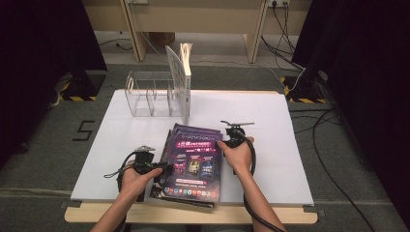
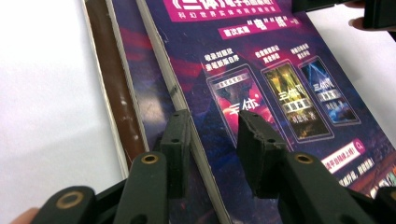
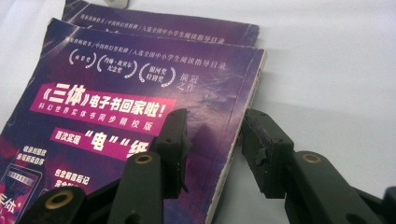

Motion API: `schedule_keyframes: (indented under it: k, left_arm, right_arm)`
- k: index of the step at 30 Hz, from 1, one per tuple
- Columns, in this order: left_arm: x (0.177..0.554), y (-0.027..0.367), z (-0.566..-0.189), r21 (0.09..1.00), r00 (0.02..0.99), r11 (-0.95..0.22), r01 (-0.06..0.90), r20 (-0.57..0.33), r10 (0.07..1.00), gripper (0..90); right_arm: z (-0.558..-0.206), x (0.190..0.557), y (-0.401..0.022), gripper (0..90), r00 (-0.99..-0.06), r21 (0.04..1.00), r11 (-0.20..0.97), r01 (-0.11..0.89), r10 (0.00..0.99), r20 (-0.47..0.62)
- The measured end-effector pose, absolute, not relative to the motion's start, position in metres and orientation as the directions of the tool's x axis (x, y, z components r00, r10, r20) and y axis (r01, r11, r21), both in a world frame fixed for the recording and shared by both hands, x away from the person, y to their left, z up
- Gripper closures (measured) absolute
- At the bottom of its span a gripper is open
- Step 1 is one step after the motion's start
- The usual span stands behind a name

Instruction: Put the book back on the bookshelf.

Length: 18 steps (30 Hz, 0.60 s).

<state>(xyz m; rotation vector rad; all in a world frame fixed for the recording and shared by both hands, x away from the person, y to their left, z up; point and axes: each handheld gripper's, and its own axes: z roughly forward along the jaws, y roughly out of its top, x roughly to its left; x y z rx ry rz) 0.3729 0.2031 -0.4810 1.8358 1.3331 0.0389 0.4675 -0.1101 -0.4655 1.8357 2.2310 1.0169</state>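
At the lower middle of the high view, a stack of purple books (image 1: 192,162) lies flat on the white table (image 1: 116,140), with its long axis running from the near edge toward the far side. The left gripper (image 1: 164,167) is at the left long edge of the stack and the right gripper (image 1: 223,142) is at the right long edge, a little farther up, so both hands are equally near. In the left gripper view the jaws stand half wide, straddling the spine edge of the top book (image 2: 261,60); the pads do not press it. In the right gripper view the jaws are also apart, one over the cover and one outside the page edge of the same book (image 3: 140,93), not pressing. I judge that each gripper must close across the edge to lift this book. Farther, in the upper middle of the high view, a clear file rack (image 1: 150,94) holds one upright white book (image 1: 185,72). Behind the table are a grey floor (image 1: 43,145), dark curtains and cables.
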Motion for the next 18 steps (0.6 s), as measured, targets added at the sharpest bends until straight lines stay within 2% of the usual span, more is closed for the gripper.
schedule_keyframes:
  k: [3, 13, 18]
  left_arm:
    - [0.373, 0.203, -0.481, 0.635, 0.428, -0.071, 0.769, -0.43, 0.795, 64.1]
    - [0.372, 0.202, -0.481, 0.637, 0.429, -0.079, 0.766, -0.416, 0.801, 63.6]
    - [0.372, 0.201, -0.481, 0.639, 0.43, -0.085, 0.764, -0.408, 0.805, 64.1]
  right_arm:
    - [-0.465, 0.472, -0.112, 60.0, -0.286, 0.509, 0.074, 0.857, 0.891, 0.353]
    - [-0.471, 0.477, -0.112, 51.2, -0.235, 0.477, 0.005, 0.879, 0.874, 0.425]
    - [-0.473, 0.478, -0.11, 50.9, -0.242, 0.48, 0.001, 0.877, 0.865, 0.44]
